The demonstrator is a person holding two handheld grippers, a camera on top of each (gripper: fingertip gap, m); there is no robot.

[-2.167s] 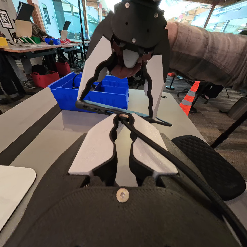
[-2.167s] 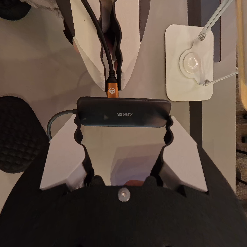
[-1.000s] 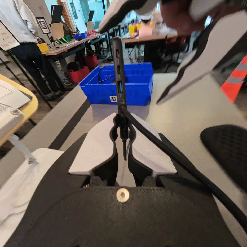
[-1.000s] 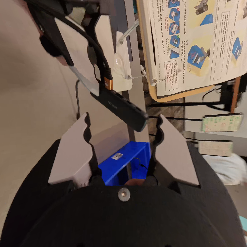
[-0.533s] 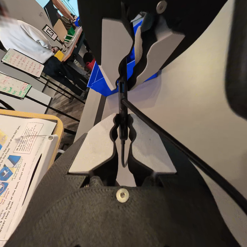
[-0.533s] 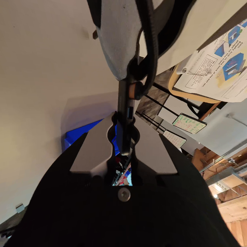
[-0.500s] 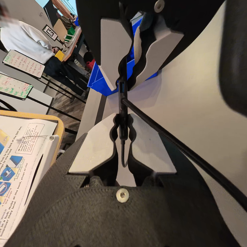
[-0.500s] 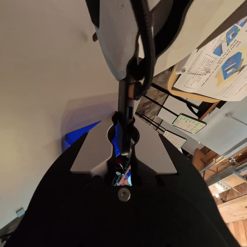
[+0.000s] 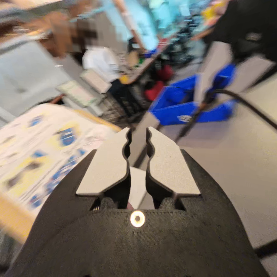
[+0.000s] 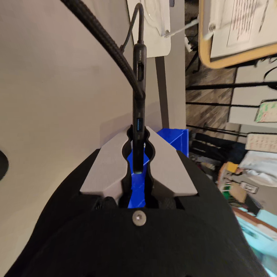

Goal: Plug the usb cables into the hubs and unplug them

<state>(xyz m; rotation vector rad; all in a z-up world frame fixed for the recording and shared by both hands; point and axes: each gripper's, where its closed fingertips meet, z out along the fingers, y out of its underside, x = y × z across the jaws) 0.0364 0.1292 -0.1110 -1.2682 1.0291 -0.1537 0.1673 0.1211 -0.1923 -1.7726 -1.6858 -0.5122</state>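
Right tongs (image 10: 138,131) clamp the hub (image 10: 139,107) edge-on at frame centre, seemingly steadying it with its cable (image 10: 113,49) plugged in; left tongs (image 9: 138,130) hang slightly parted, empty.

The hub (image 10: 138,113) stands on edge between the 2 fingers (image 10: 110,162) of the right gripper (image 10: 138,131), above the desk (image 10: 60,75). A braided cable (image 10: 110,39) enters the hub's side midway along it. A bin (image 9: 176,110) sits at the desk's far edge. The left gripper (image 9: 138,130) holds nothing, left of the bin.
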